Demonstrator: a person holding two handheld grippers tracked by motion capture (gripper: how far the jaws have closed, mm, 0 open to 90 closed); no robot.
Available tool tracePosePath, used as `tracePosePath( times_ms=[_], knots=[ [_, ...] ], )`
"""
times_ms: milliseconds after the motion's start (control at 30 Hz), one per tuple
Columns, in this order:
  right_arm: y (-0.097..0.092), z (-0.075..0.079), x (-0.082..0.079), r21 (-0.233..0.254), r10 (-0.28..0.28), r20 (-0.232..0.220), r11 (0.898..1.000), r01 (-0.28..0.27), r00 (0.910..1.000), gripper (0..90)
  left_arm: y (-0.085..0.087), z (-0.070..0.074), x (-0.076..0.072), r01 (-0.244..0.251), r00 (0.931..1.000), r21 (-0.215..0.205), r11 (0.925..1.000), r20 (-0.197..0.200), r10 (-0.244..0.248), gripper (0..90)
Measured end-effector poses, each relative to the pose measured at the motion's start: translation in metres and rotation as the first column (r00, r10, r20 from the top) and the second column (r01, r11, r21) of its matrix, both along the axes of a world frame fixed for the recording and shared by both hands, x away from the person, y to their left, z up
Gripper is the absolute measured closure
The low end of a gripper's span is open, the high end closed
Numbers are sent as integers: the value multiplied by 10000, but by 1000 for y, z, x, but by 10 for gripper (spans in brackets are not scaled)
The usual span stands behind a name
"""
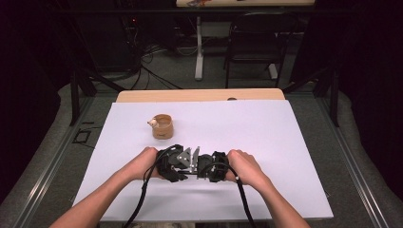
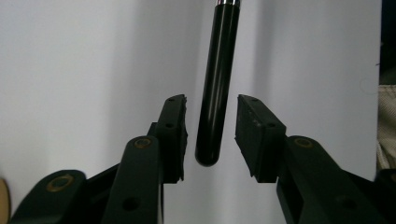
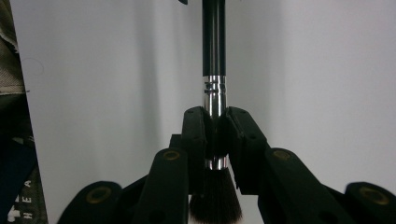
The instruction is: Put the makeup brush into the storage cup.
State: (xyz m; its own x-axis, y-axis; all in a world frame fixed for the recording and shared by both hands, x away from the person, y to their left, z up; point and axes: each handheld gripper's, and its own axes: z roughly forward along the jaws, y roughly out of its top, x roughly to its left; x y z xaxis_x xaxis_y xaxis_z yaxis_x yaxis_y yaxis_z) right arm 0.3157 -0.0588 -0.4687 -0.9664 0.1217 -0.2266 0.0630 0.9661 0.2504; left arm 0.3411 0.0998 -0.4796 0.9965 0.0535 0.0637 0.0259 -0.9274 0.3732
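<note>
A: Makeup brush (image 3: 215,70), what does it look like?

B: Slim glossy black handle, a ringed silver ferrule, and a tuft of dark brown bristles at the near end in the right gripper view.

A: Who has it?

B: The right gripper (image 3: 215,140) is clamped on the ferrule, its pads pressed against the metal, with the bristles just behind the jaws.

A: And the handle end?

B: Its rounded tip sits between the pads of the left gripper (image 2: 211,135). Those jaws are narrowed around the tip, yet a gap shows on each side, so they are not touching it.

A: Where is all this?

B: Low over the white sheet (image 1: 266,128) on the table, near its front middle, the two grippers facing each other. Farther back and left stands a small tan cup (image 1: 162,126).
</note>
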Motion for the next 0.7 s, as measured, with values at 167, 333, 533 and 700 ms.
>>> tracePosePath(
  times_ms=[167, 333, 533, 700],
  knots=[
    [0, 1, 0, 59, 122, 88, 9999, -123, 9999, 772, 2, -2, 1, 144, 9998, -327, 9994, -114, -148, 713],
    [-1, 1, -1, 137, 109, -5, 9998, -109, 9999, 771, 5, -4, 0, 137, 9999, -574, 9983, 33, -135, 756],
    [0, 0, -1, 128, 318, -15, 9994, -317, 9995, 765, 7, -9, -3, 476, 9988, -576, 9972, 144, -469, 778],
    [-1, -1, 0, 115, 425, 20, 9990, -425, 9991, 752, 10, -13, -6, 539, 9980, -890, 9946, 383, -507, 789]
  ],
)
